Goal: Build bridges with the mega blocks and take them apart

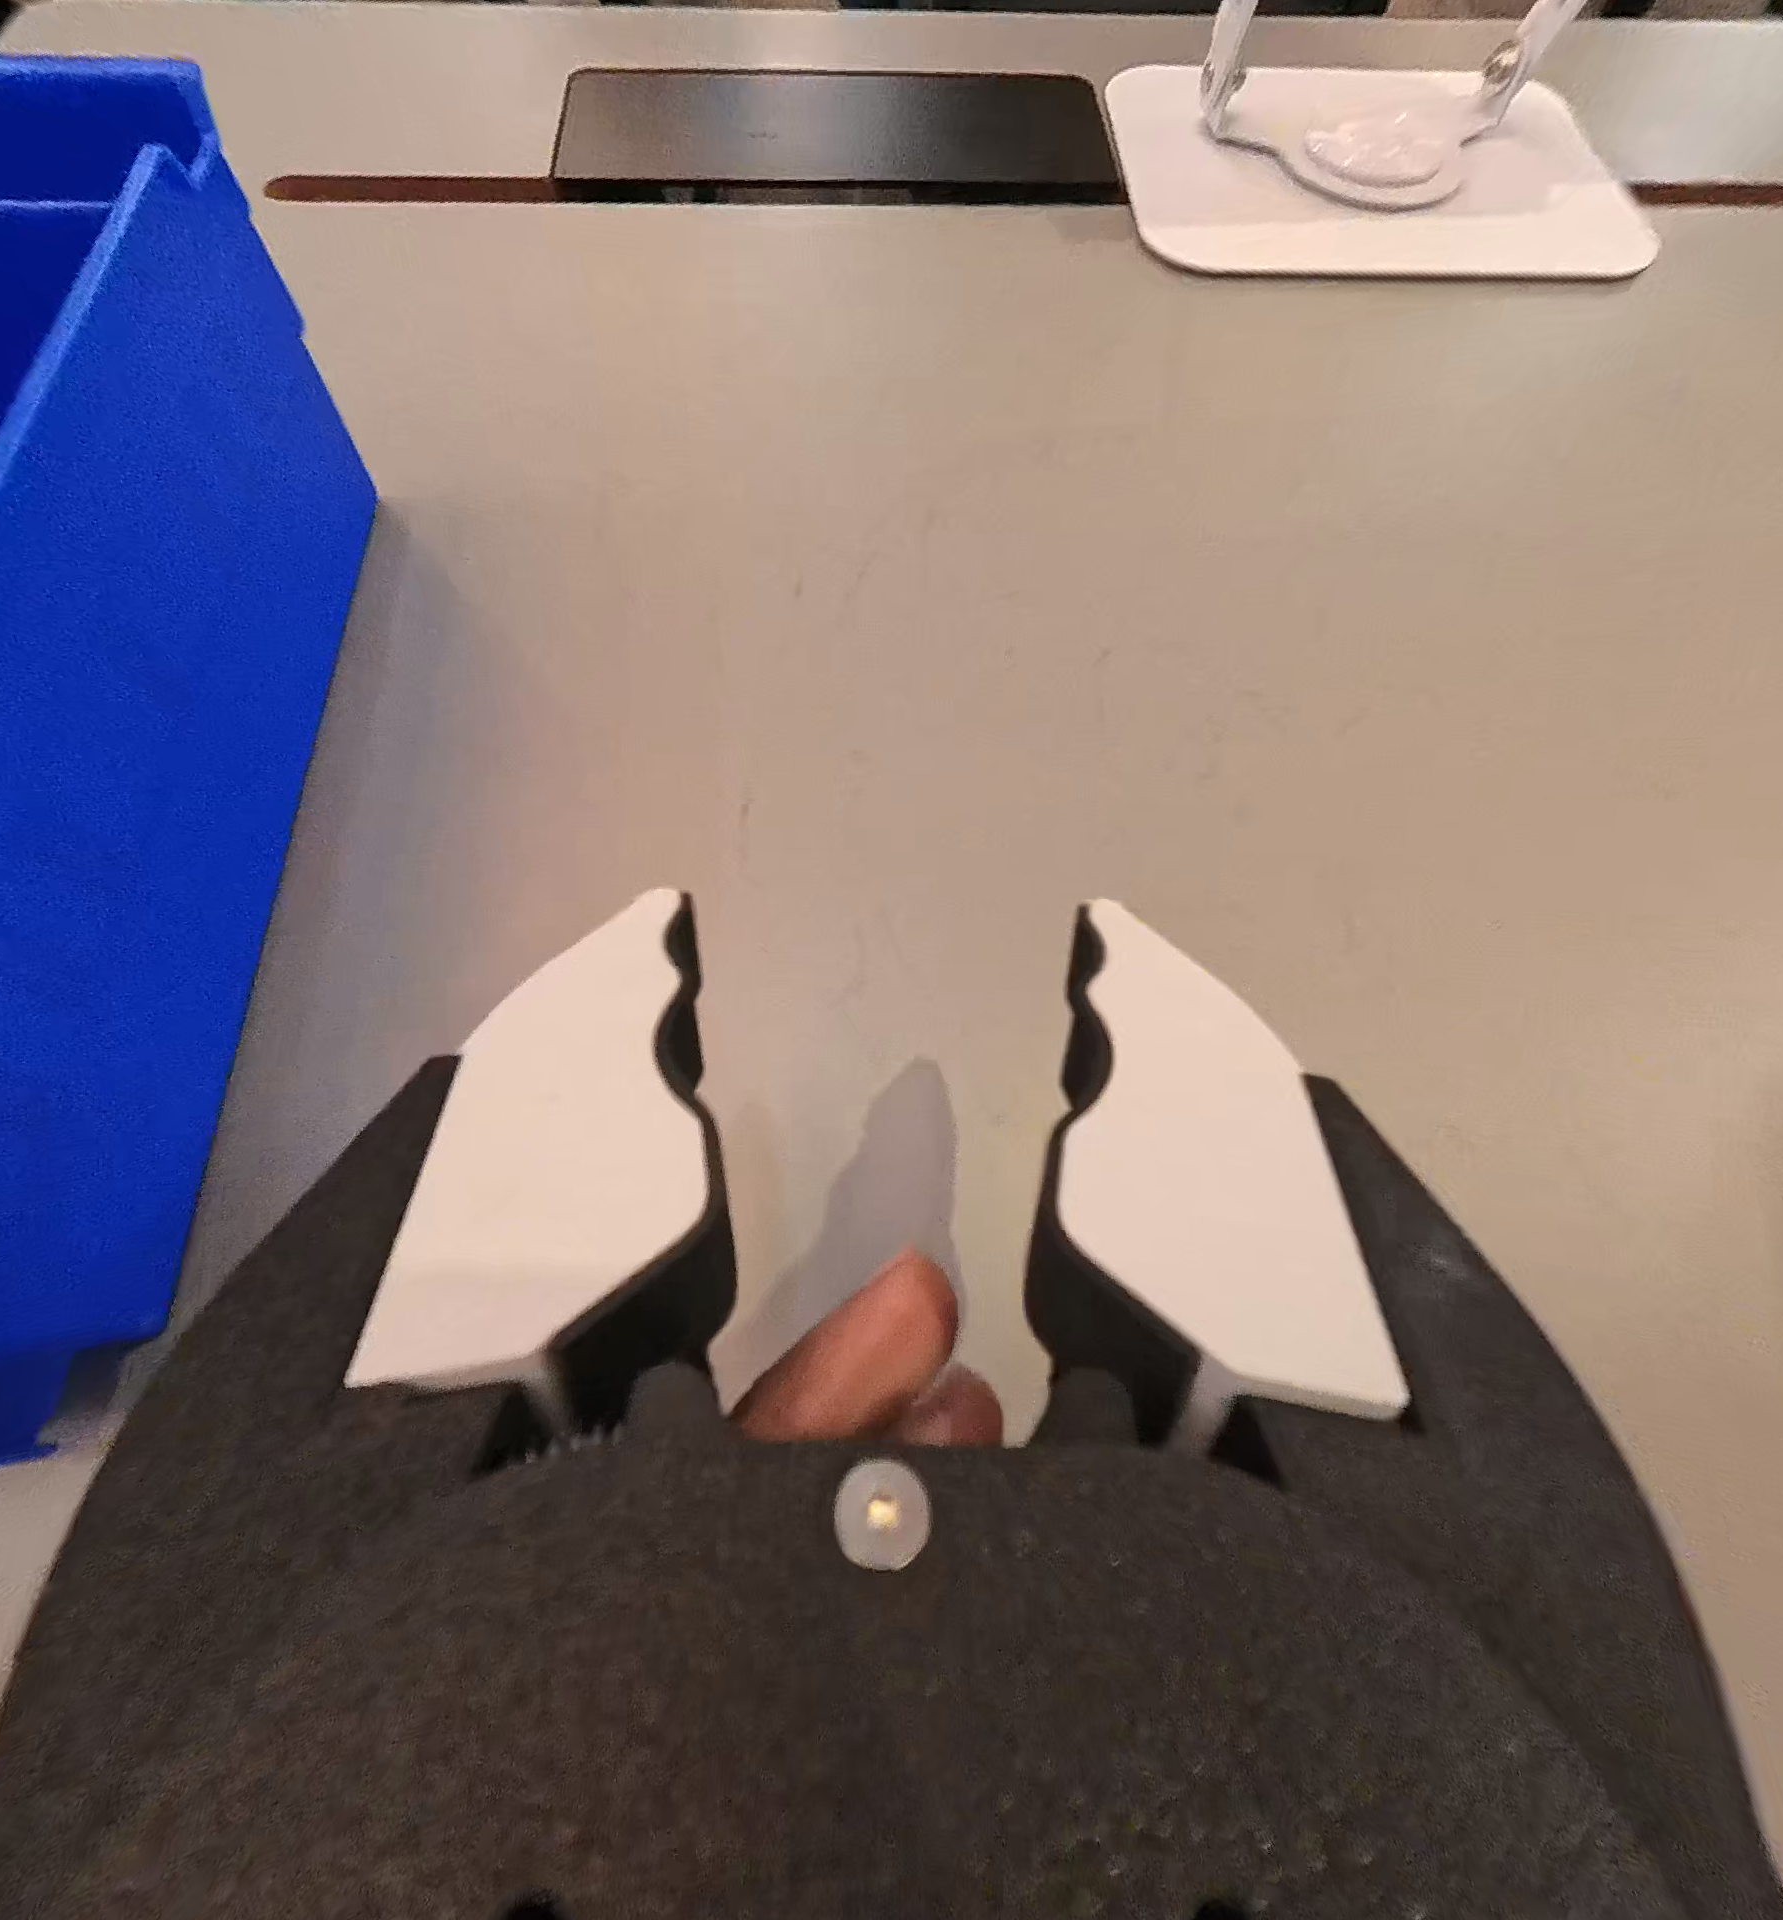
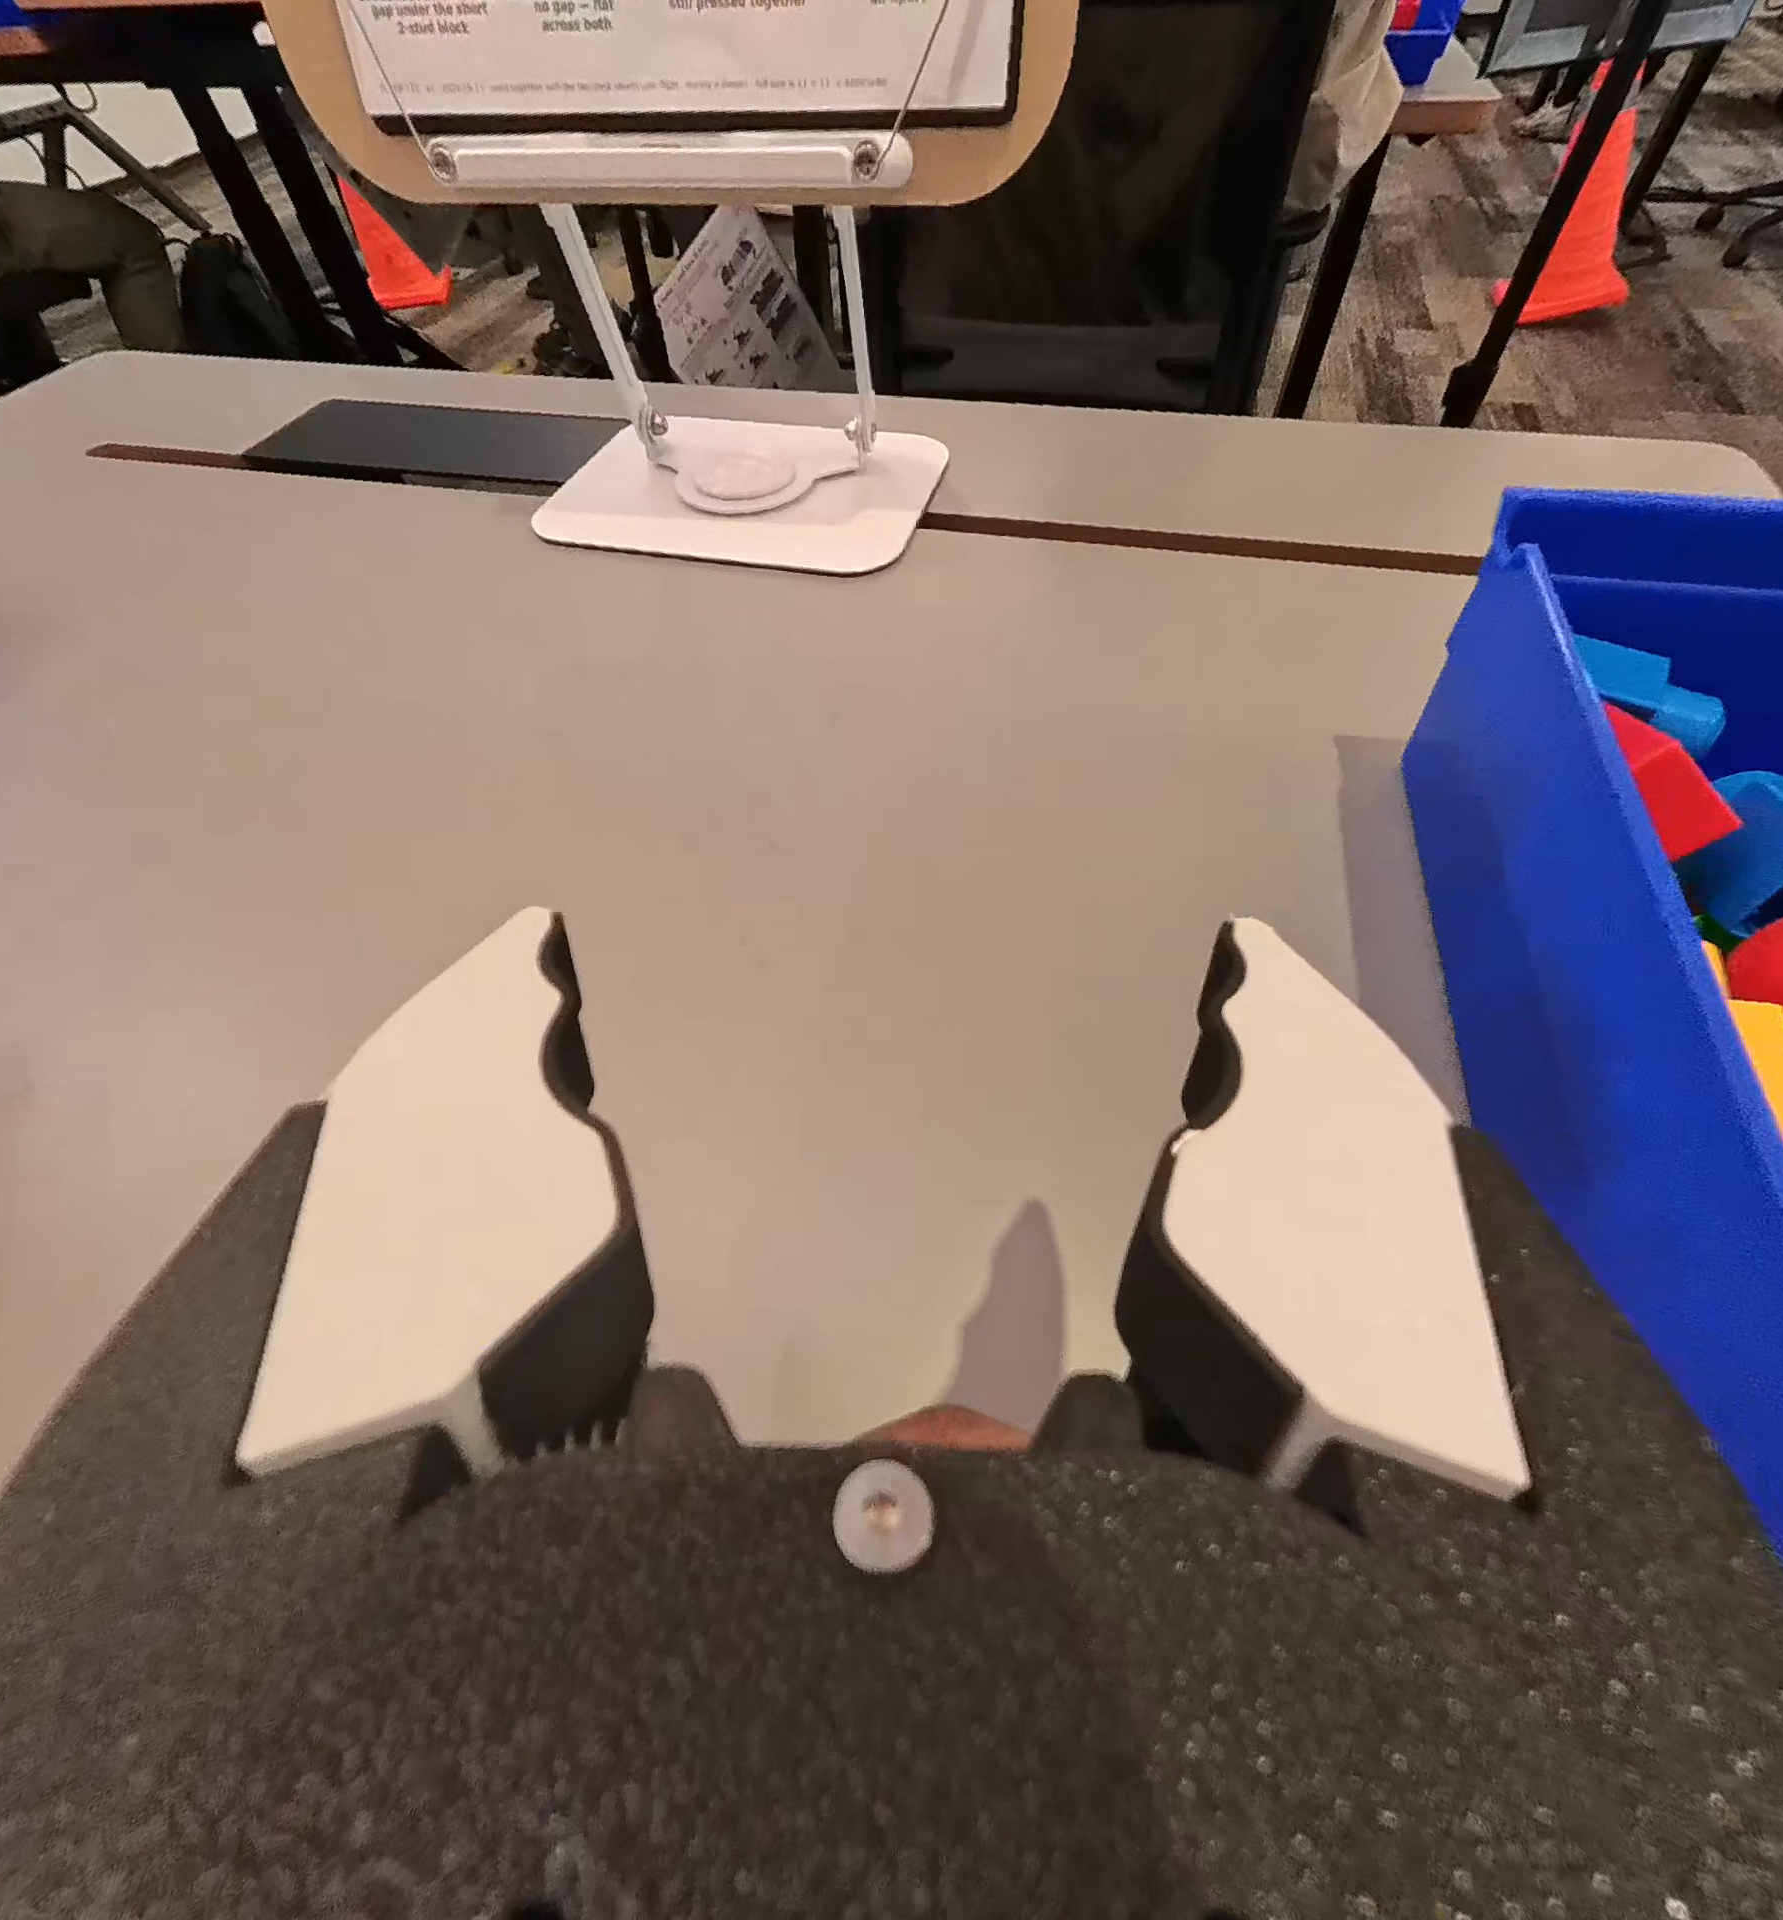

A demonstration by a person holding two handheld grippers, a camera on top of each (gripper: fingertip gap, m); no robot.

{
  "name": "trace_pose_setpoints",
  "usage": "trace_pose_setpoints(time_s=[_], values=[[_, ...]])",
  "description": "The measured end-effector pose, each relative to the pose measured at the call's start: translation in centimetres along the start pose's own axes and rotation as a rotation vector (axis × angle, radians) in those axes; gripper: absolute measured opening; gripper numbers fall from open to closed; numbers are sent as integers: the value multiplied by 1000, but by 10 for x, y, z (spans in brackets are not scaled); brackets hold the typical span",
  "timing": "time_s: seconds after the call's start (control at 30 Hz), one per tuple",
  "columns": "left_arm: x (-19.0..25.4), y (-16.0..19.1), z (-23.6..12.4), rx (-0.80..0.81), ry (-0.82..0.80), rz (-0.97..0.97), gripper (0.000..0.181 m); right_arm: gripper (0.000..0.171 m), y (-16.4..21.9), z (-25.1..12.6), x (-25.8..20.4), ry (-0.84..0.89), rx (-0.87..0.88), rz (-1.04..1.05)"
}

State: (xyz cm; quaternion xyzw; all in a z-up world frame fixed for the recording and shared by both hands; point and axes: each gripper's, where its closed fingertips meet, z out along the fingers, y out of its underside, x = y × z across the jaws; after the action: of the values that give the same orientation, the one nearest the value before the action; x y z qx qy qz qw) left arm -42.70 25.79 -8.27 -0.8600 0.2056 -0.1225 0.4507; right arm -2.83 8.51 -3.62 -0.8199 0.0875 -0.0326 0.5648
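In the right wrist view a blue bin (image 2: 1552,883) stands at the right on the grey table (image 2: 762,779). It holds several mega blocks: blue blocks (image 2: 1760,831), red blocks (image 2: 1666,790) and a yellow block (image 2: 1775,1081). My right gripper (image 2: 892,920) is open and empty over the bare table, left of the bin. In the left wrist view my left gripper (image 1: 882,904) is open and empty over the table. A second blue bin (image 1: 128,790) stands to its left; its inside is hidden.
A white stand base (image 1: 1386,177) sits at the table's far side, also in the right wrist view (image 2: 752,499), and carries an instruction board (image 2: 669,94). A black plate (image 1: 835,130) lies beside it. Orange cones (image 2: 1573,239), chairs and table legs stand beyond.
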Motion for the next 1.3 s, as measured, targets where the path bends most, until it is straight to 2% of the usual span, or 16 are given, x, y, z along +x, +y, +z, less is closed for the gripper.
trace_pose_setpoints(time_s=[0.23, 0.53, 0.7, 1.0, 1.17, 1.3], values=[[2, 26, 27, -69, 0, 36, 66, 112, 7, 7, -4, -19, -8, 10], [-21, 28, 40, -64, -66, 15, 68, 112, 16, 15, -1, -9, -27, 13], [-29, 27, 43, -55, -49, -20, 72, 112, 21, 20, -3, -27, -37, 24], [-43, 47, 55, -217, -88, -20, 74, 112, 47, 44, -8, -49, -104, 52], [-46, 48, 56, -229, -58, -35, 80, 112, 66, 59, -8, -46, -164, 84], [-49, 50, 55, -236, -65, -39, 93, 112, 72, 63, -3, -20, -213, 109]])
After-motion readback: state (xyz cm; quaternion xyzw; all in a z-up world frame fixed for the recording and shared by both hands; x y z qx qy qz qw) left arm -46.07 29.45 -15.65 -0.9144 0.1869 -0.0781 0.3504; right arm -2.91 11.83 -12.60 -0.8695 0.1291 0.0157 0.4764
